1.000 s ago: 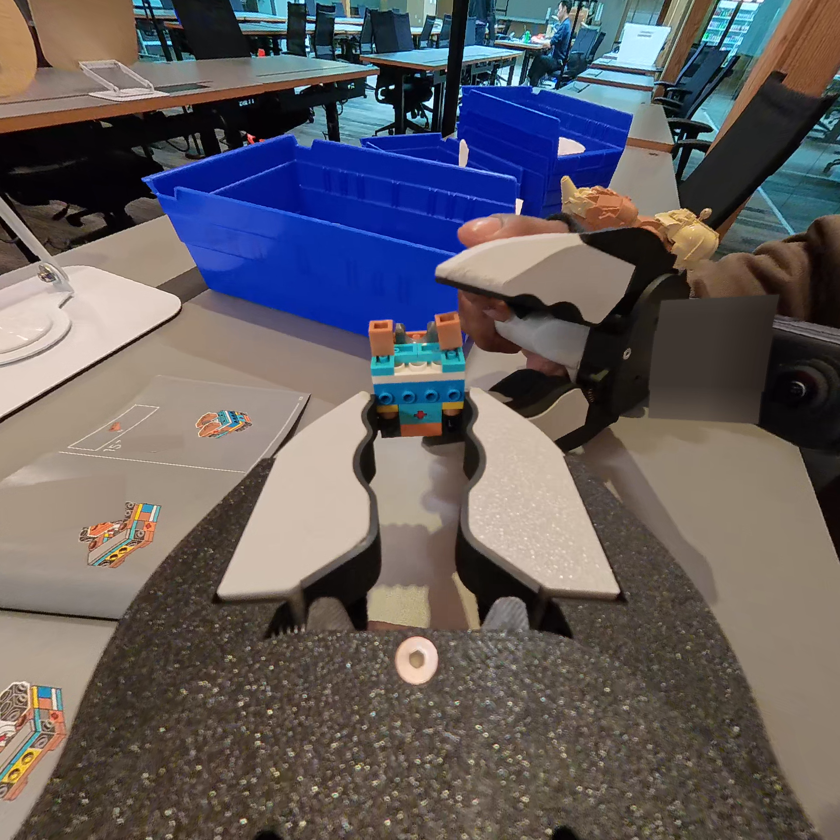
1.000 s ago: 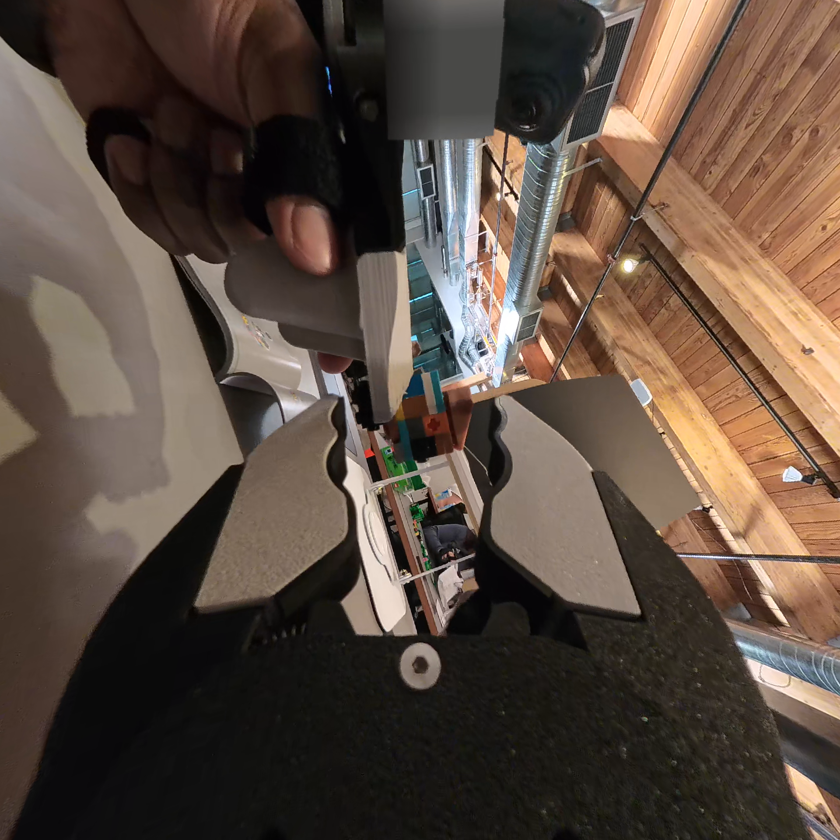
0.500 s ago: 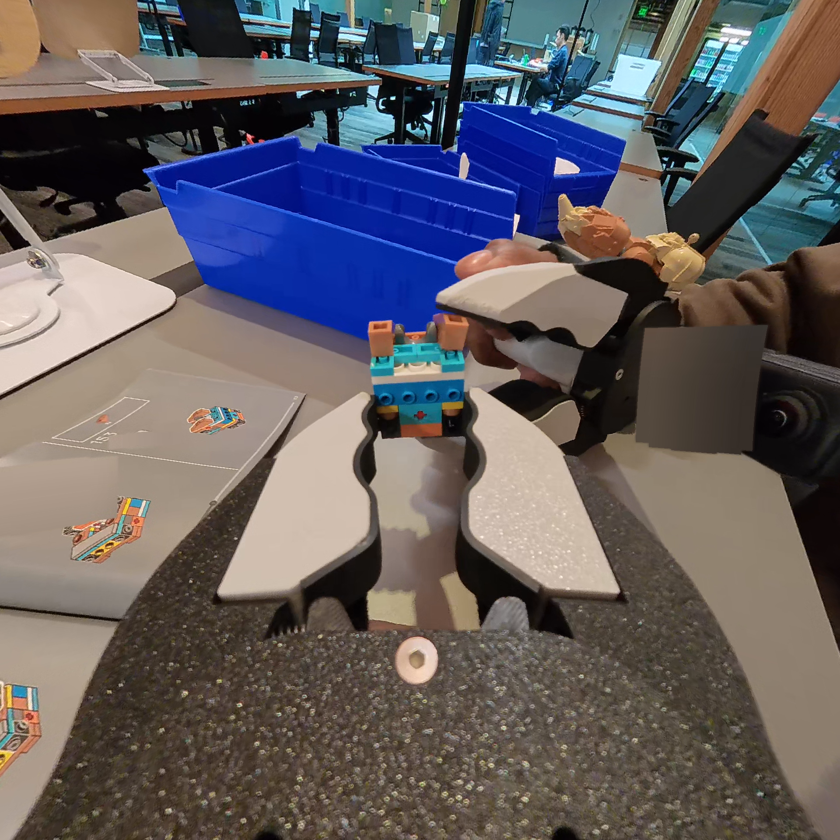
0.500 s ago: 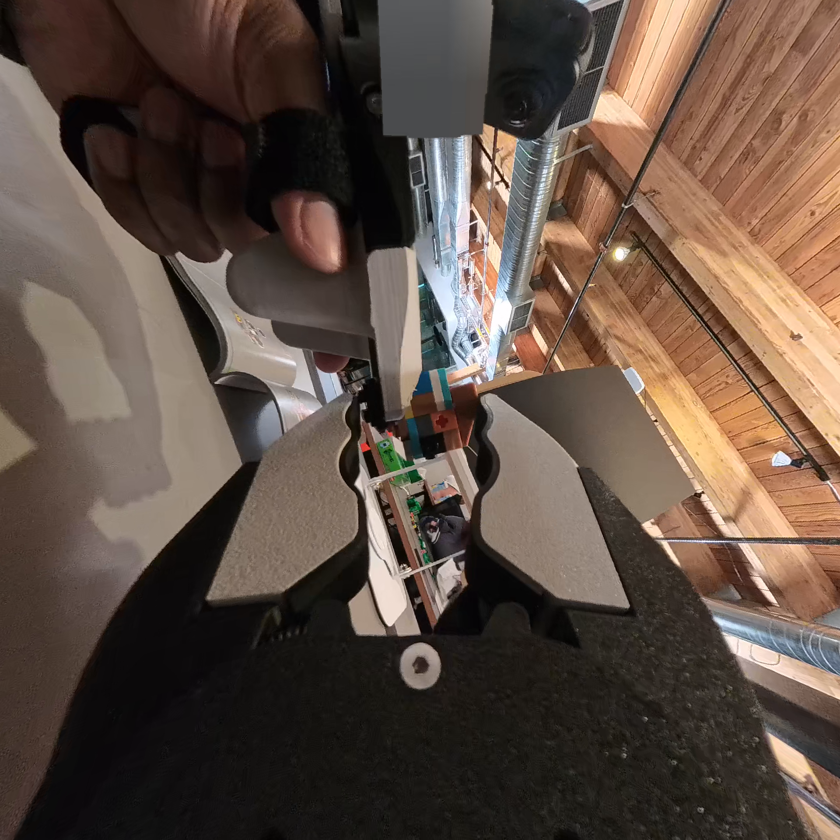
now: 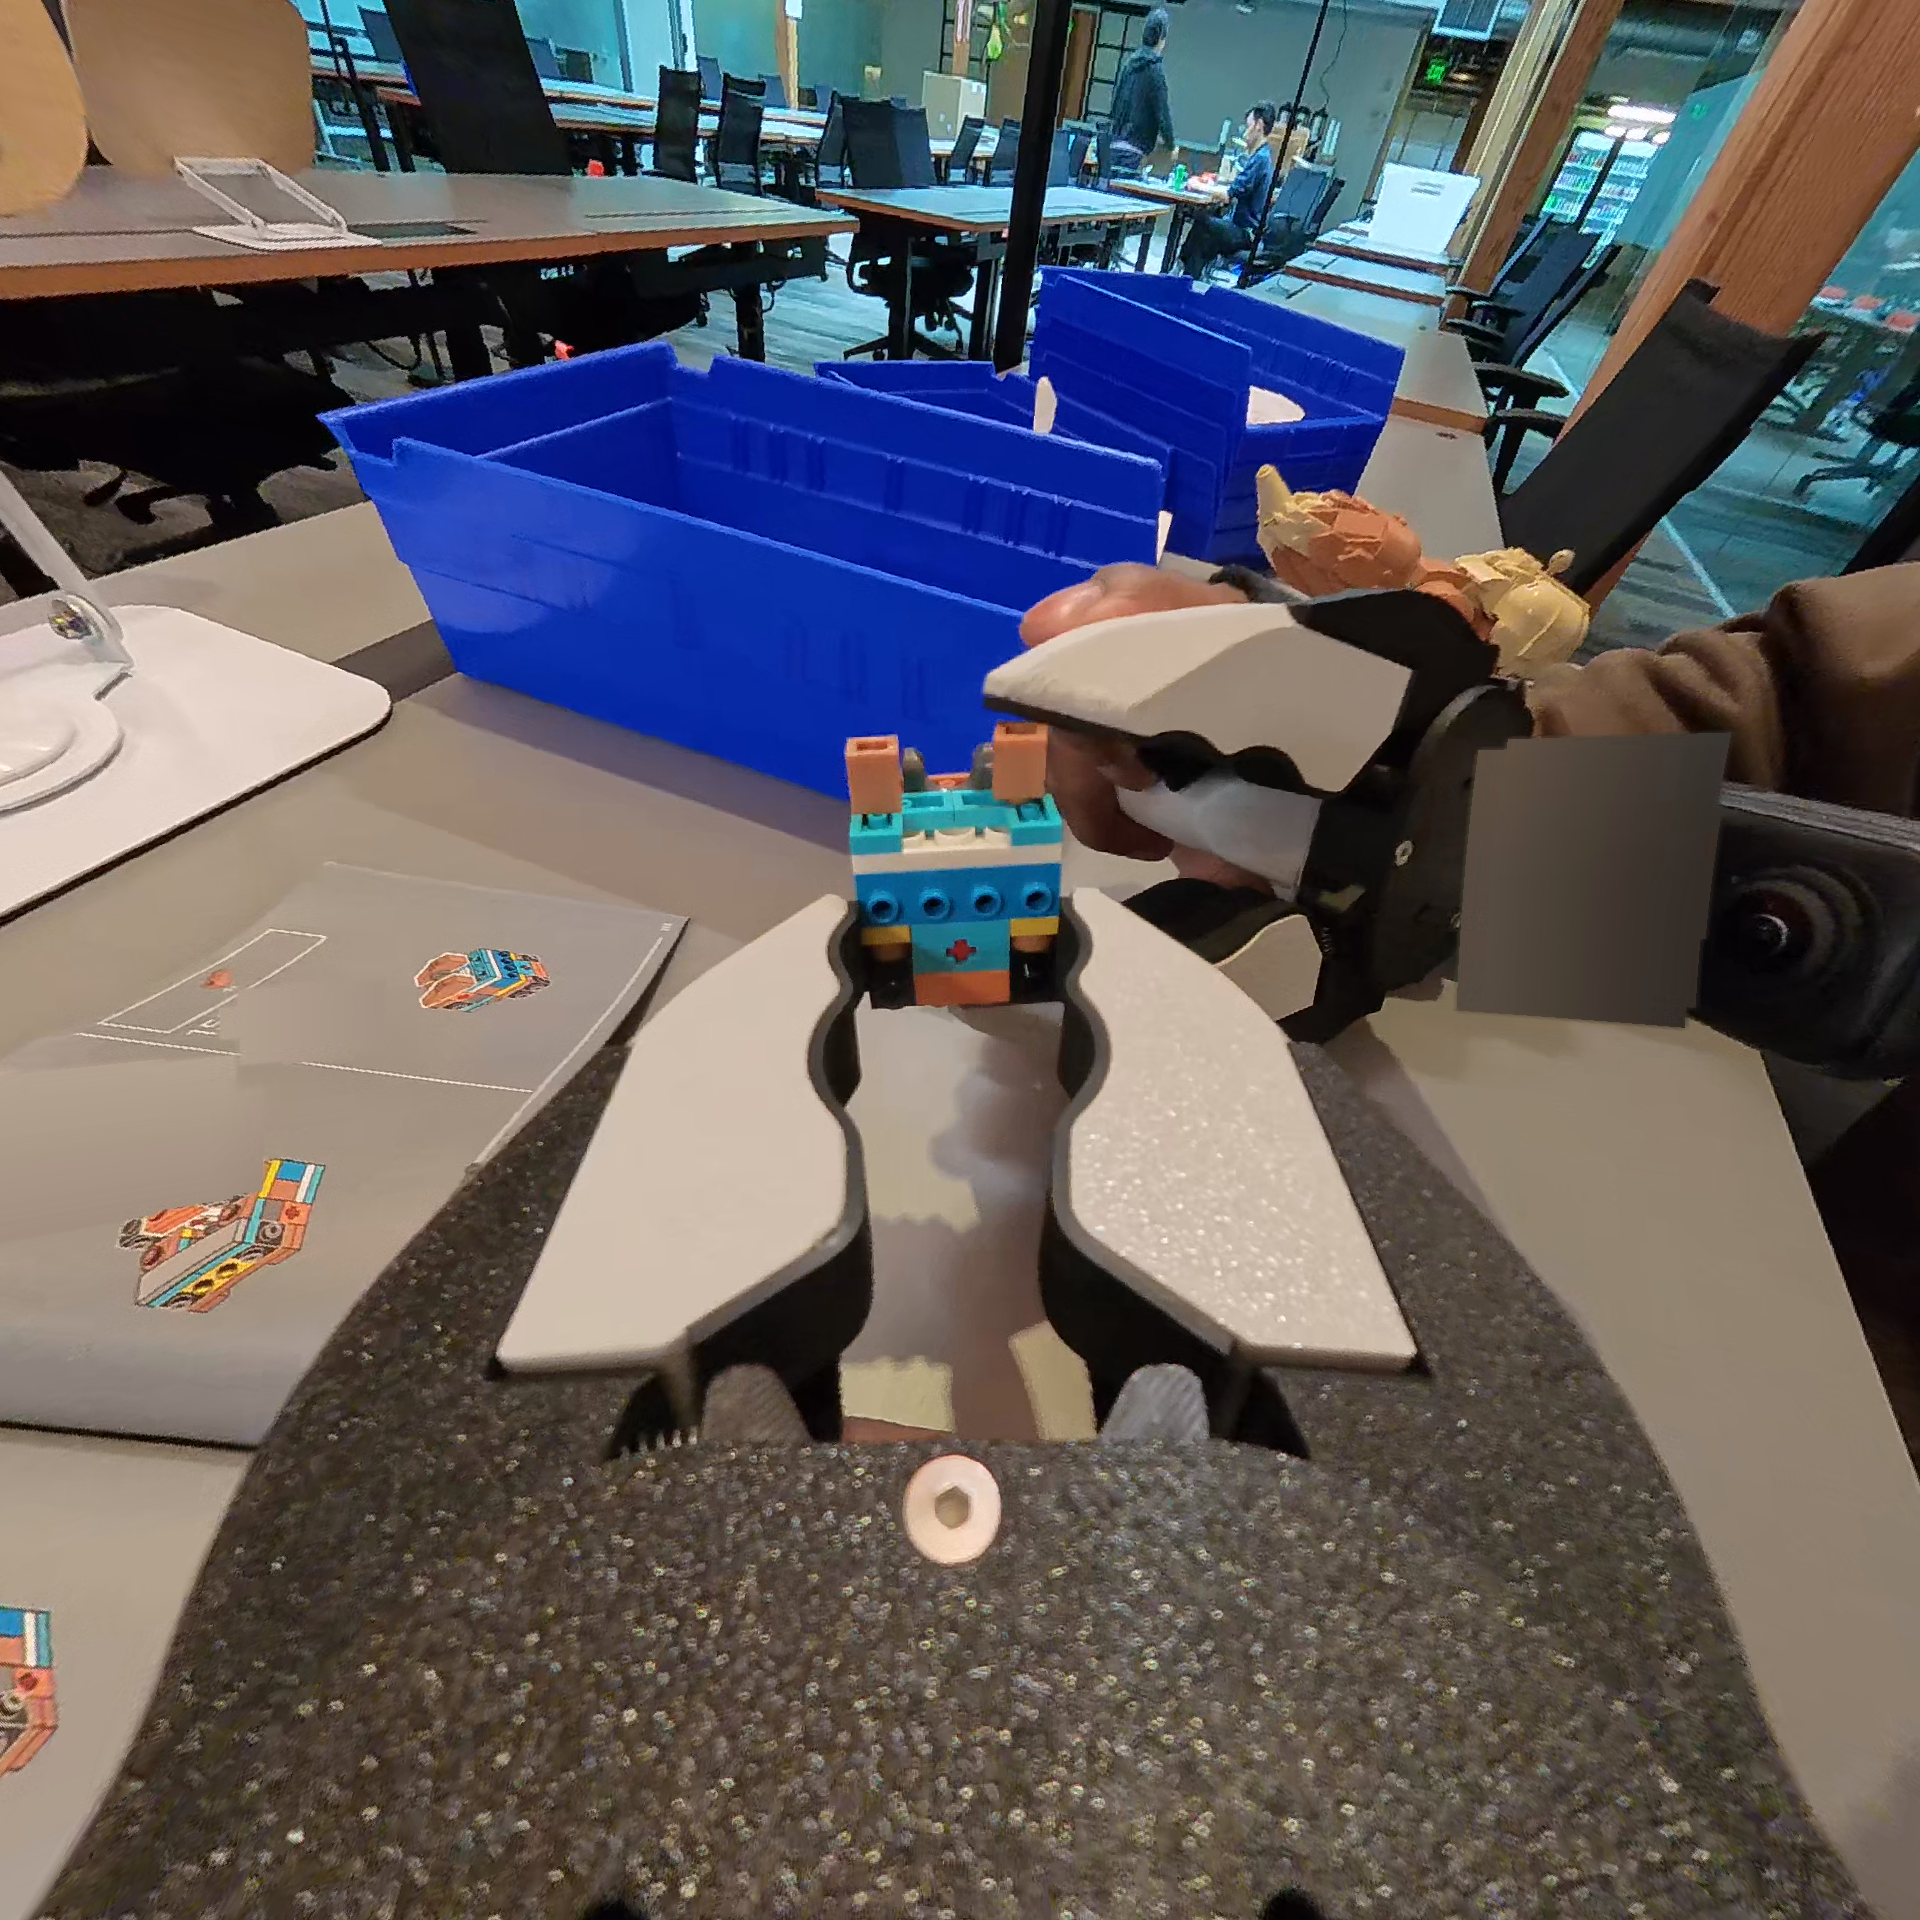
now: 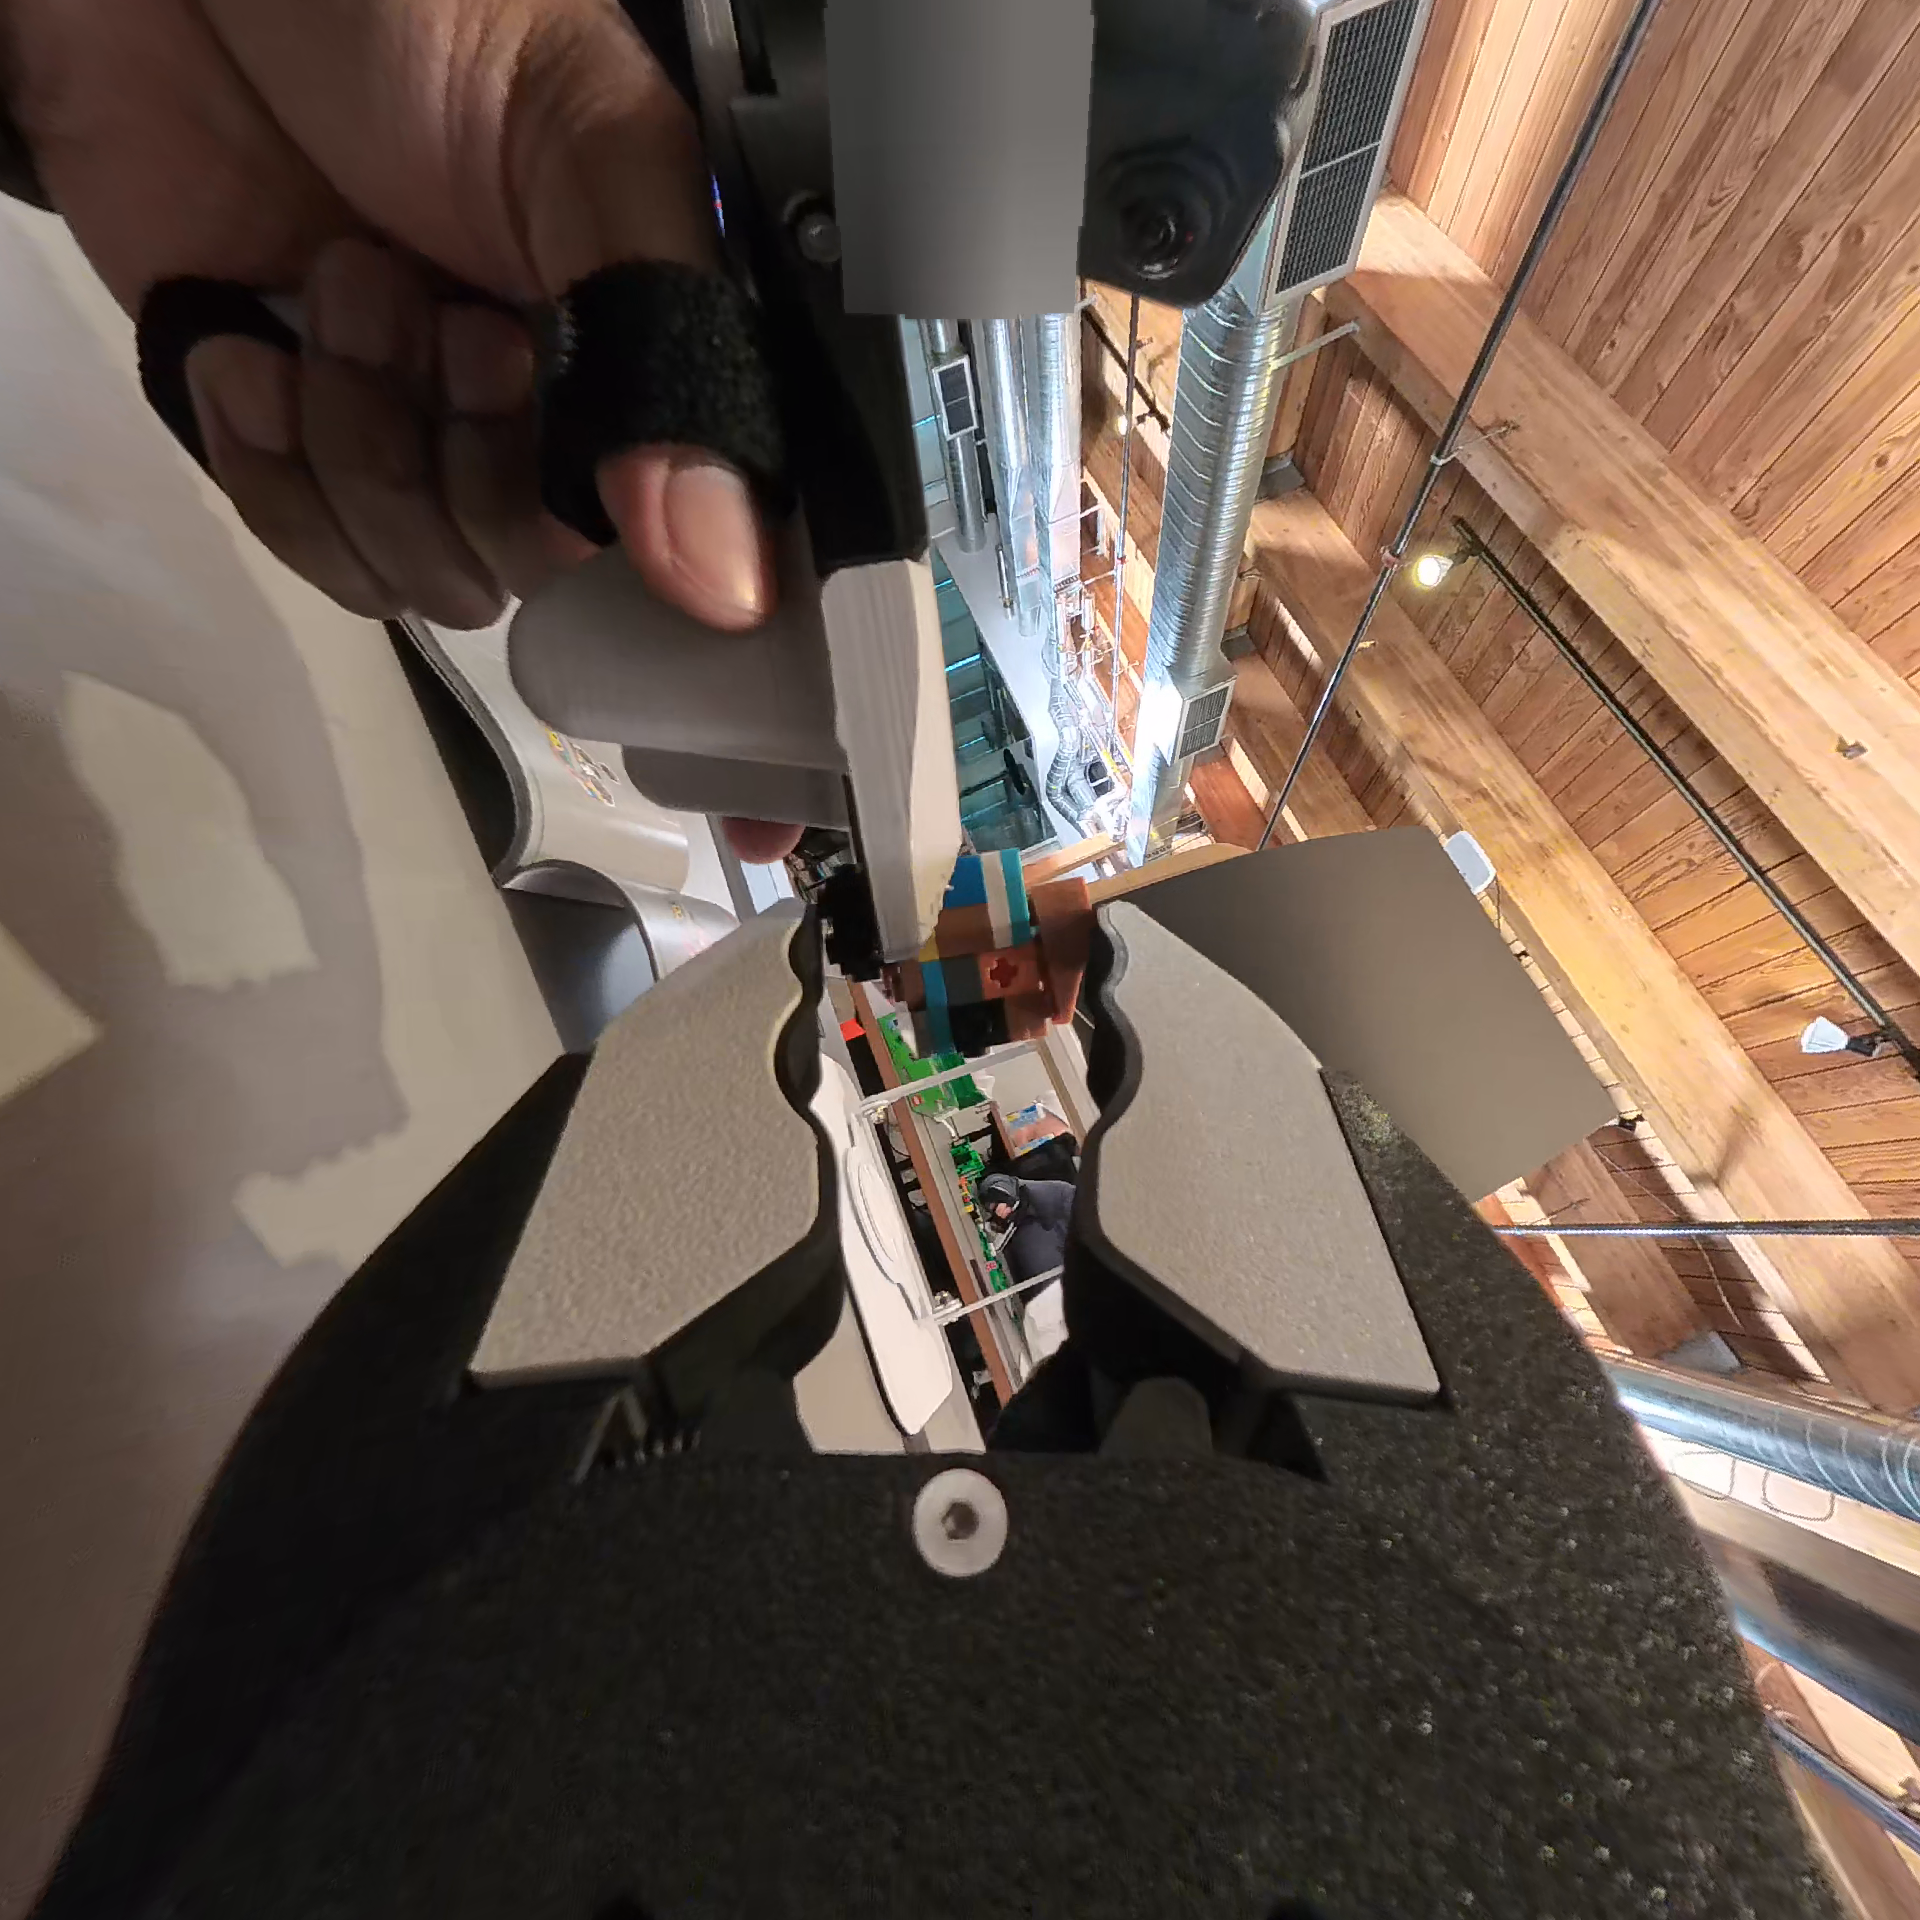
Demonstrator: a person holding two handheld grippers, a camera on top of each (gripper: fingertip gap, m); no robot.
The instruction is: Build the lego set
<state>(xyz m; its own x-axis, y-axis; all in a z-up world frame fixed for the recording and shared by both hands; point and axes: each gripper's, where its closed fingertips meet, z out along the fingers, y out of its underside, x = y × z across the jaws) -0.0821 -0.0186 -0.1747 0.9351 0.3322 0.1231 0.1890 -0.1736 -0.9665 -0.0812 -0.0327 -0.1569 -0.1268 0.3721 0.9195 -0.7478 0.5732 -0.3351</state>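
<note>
The left claw (image 5: 956, 961) is pinching one small lego model (image 5: 954, 894) above the grey surface (image 5: 1538, 1164). The right claw (image 6: 951, 961) is spread around this model, one tip touching it. Behind stand three blue bins (image 5: 727, 582), contents hidden; two instruction sheets (image 5: 343, 997) lie left.

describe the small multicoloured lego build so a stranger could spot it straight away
On the grey table, before the big blue plastic bin, the left gripper clamps a small lego build. Only it has two orange blocks on top.
</note>
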